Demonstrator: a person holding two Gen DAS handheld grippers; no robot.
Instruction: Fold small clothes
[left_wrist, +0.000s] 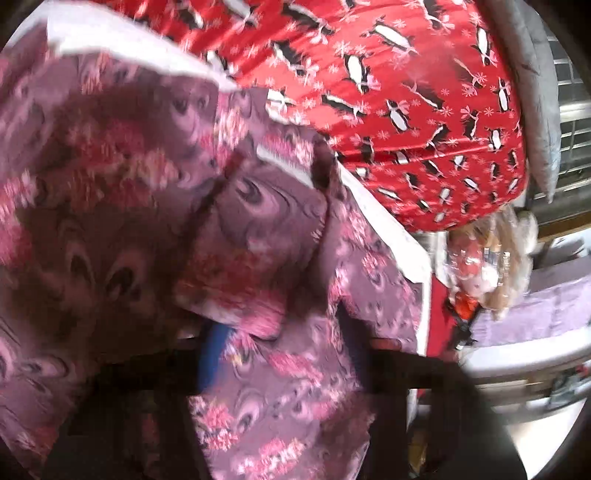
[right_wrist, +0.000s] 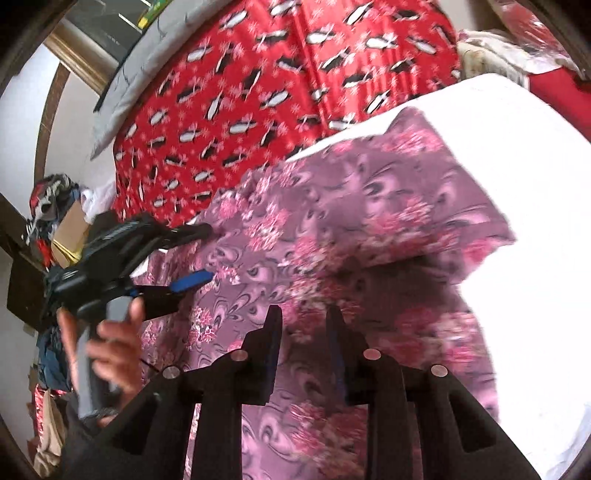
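Note:
A purple garment with pink flowers (right_wrist: 332, 221) lies on a white board (right_wrist: 517, 166), one flap folded over and casting a shadow. My right gripper (right_wrist: 303, 314) hovers over its near part, open, with nothing pressed between its fingers. At the garment's left edge is my left gripper (right_wrist: 203, 254), held by a hand (right_wrist: 114, 350). Its black and blue fingers stand apart, straddling the cloth's edge. In the left wrist view the blurred garment (left_wrist: 129, 184) fills the picture and drapes over the left gripper (left_wrist: 280, 332), hiding the fingertips.
A red sheet with a penguin print (right_wrist: 240, 110) covers the bed behind the board, with a grey cushion (right_wrist: 147, 66) at its far edge. A cardboard box and heaped clothes (right_wrist: 70, 229) sit at the left. A doll (left_wrist: 491, 258) lies beyond the sheet's corner.

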